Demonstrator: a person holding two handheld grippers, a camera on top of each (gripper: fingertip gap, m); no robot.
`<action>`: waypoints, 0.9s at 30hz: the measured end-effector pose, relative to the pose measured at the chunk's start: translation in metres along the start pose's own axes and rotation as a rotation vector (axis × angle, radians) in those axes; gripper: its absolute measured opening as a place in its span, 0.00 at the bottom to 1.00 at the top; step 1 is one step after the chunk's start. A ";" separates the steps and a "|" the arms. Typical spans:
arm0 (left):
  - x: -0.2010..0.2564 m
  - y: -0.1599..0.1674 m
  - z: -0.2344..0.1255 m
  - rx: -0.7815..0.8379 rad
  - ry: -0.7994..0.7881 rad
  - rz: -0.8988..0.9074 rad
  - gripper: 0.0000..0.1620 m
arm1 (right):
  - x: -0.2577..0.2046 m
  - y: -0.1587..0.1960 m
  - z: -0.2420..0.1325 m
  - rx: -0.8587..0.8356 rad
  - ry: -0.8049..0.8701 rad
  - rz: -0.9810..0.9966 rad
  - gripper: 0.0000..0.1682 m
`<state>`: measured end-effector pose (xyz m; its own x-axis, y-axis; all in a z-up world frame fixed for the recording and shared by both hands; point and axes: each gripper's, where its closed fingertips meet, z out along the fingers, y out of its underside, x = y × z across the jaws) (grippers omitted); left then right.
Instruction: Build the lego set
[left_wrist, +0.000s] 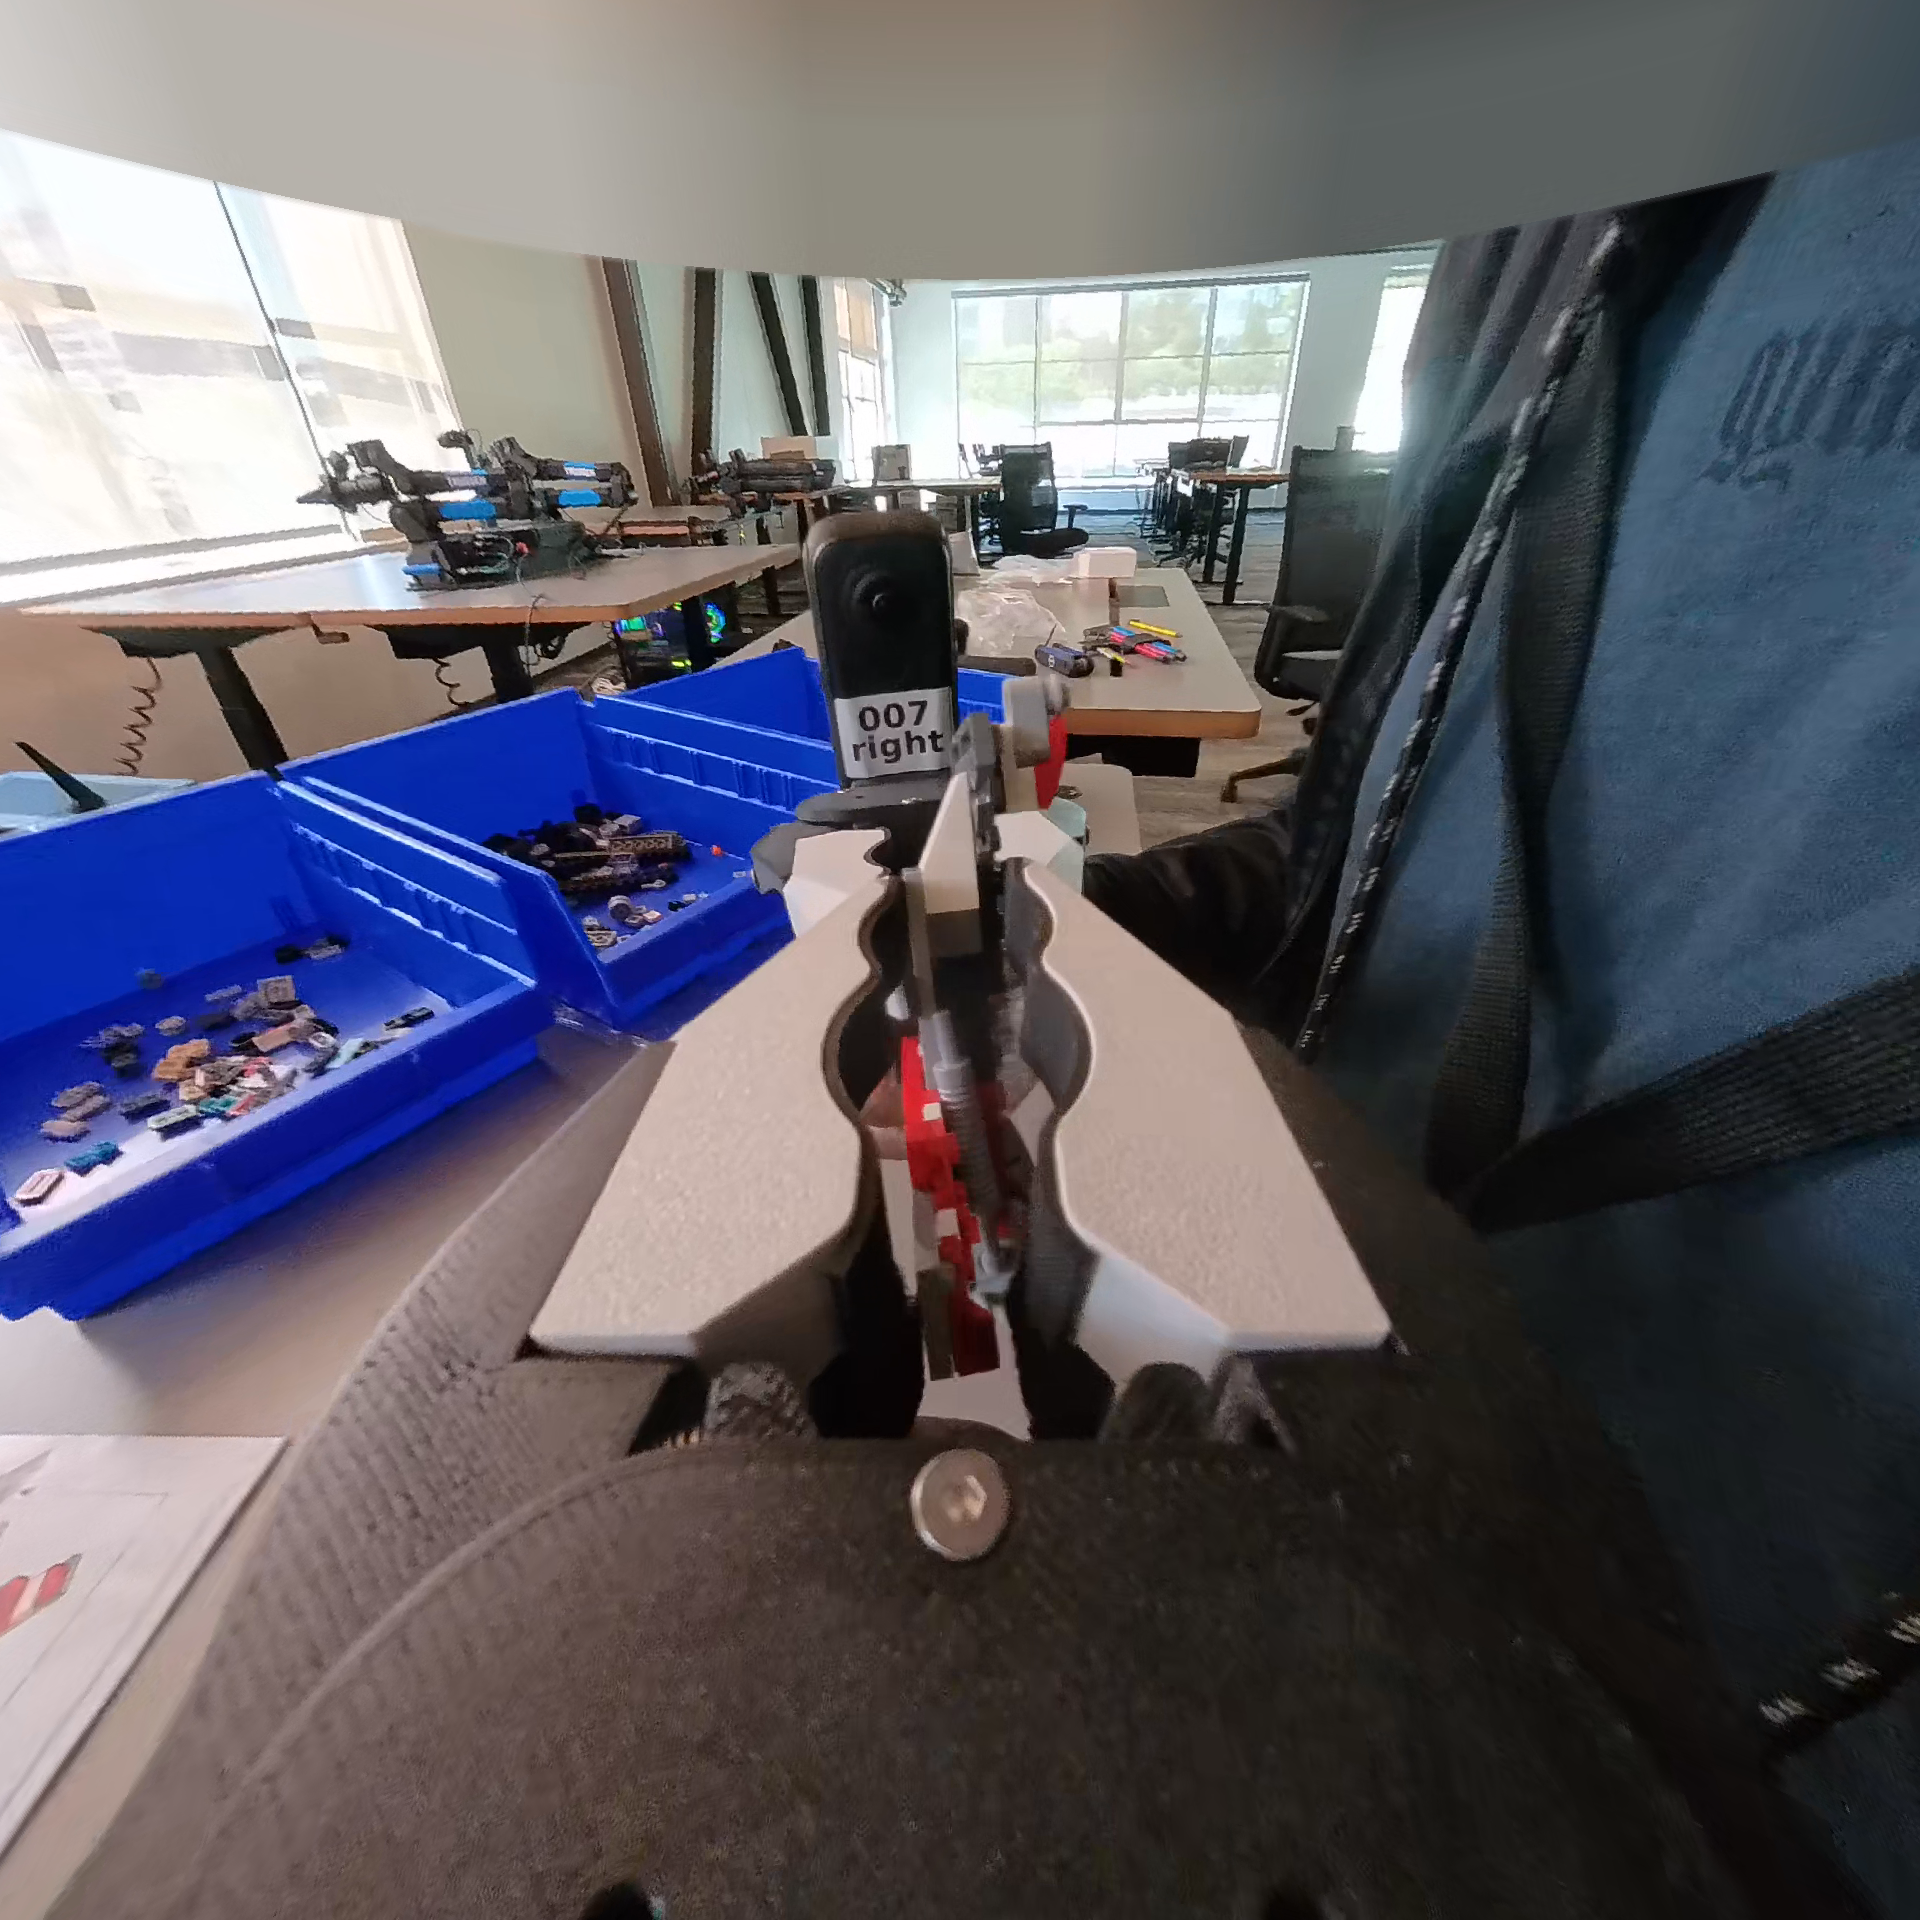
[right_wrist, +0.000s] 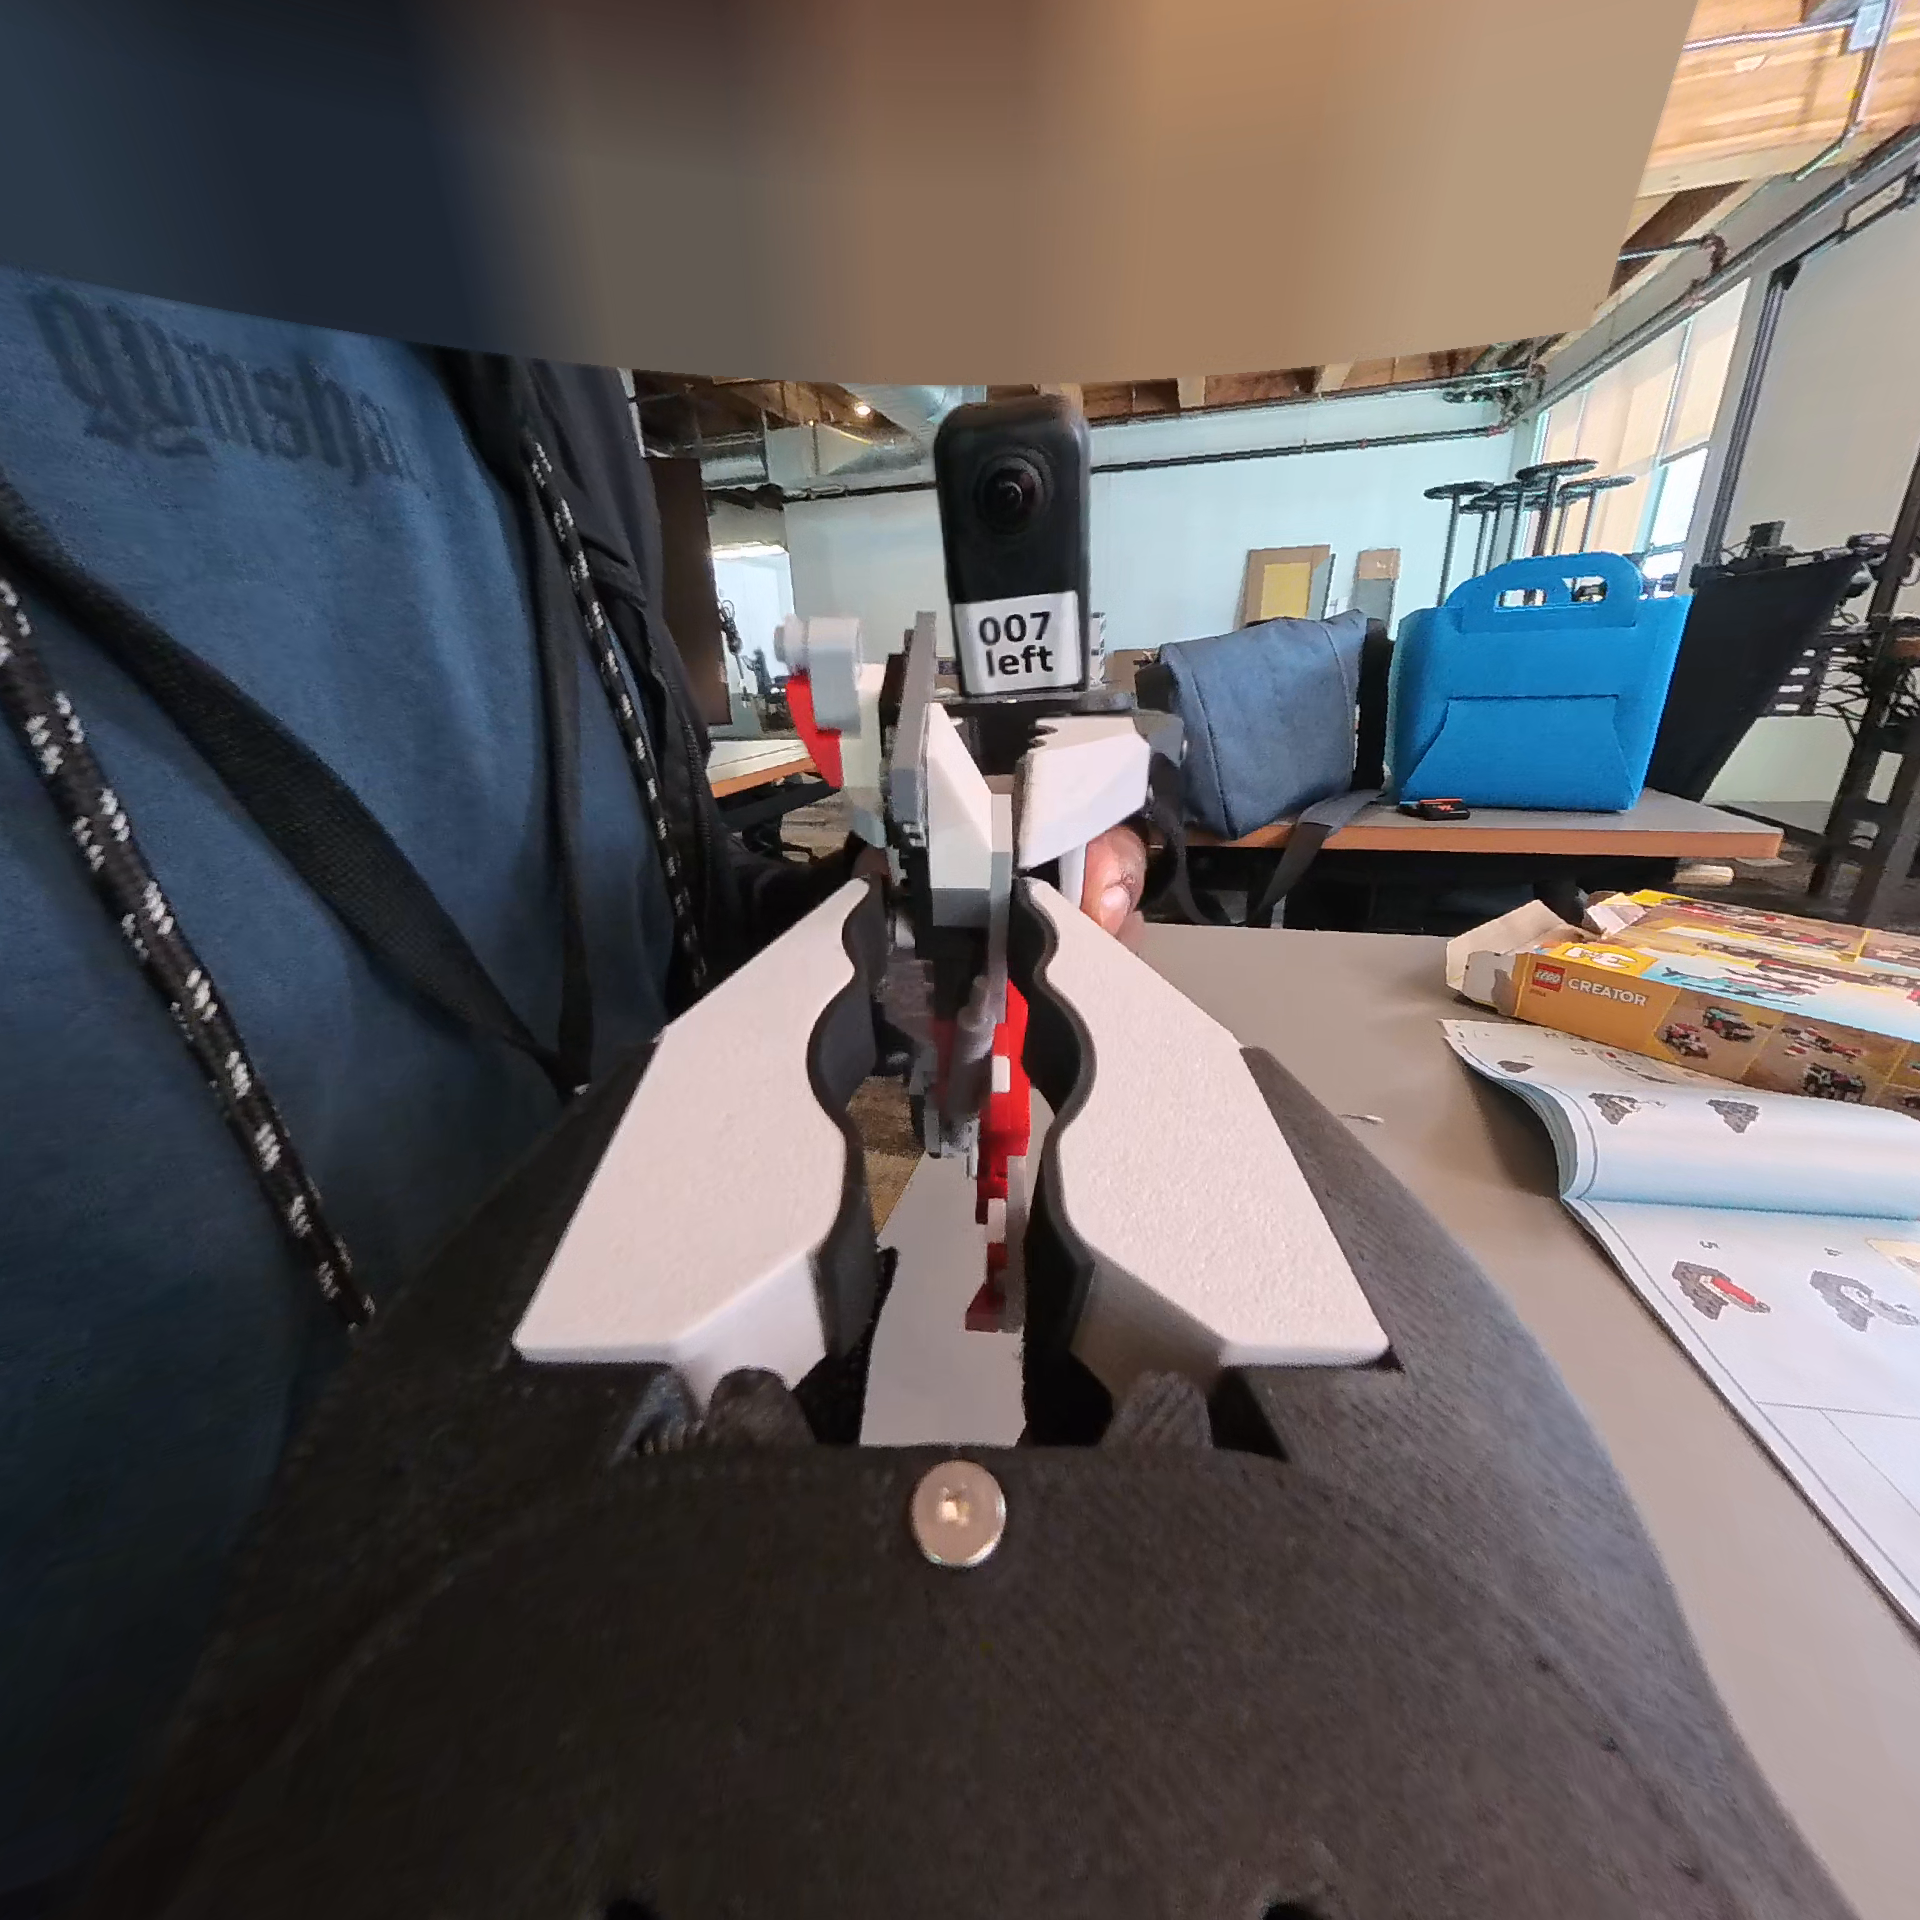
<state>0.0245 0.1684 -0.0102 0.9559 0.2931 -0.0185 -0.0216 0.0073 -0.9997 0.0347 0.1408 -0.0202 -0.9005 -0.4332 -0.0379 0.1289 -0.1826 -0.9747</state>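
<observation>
Both tools pinch one red-white-grey model from 12 and 6 o'clock: left tool, right tool. Light, brittle; grip solid brick stacks, not protruding rod.

So the grey table has stuff spread all over it. In the right wrist view, a yellow box sits at about 2 o'clock, with an open instruction booklet just in front of it at 3. In the left wrist view, two blue bins of small bricks sit side by side around 9 to 10 o'clock, and a printed sheet lies at 8.
</observation>
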 end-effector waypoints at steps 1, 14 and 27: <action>0.000 0.000 0.000 0.002 0.002 -0.017 0.11 | 0.000 0.000 0.000 0.000 -0.001 0.002 0.14; -0.002 0.000 -0.004 0.004 -0.031 0.050 0.07 | -0.001 0.002 0.005 -0.015 -0.010 0.012 0.14; -0.055 0.021 -0.030 0.203 -0.179 -0.480 0.10 | 0.049 0.010 0.000 -0.006 0.224 0.321 0.20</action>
<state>-0.0194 0.1233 -0.0303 0.8076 0.3697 0.4594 0.3318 0.3592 -0.8723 -0.0079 0.1175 -0.0315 -0.8830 -0.2643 -0.3879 0.4172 -0.0631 -0.9066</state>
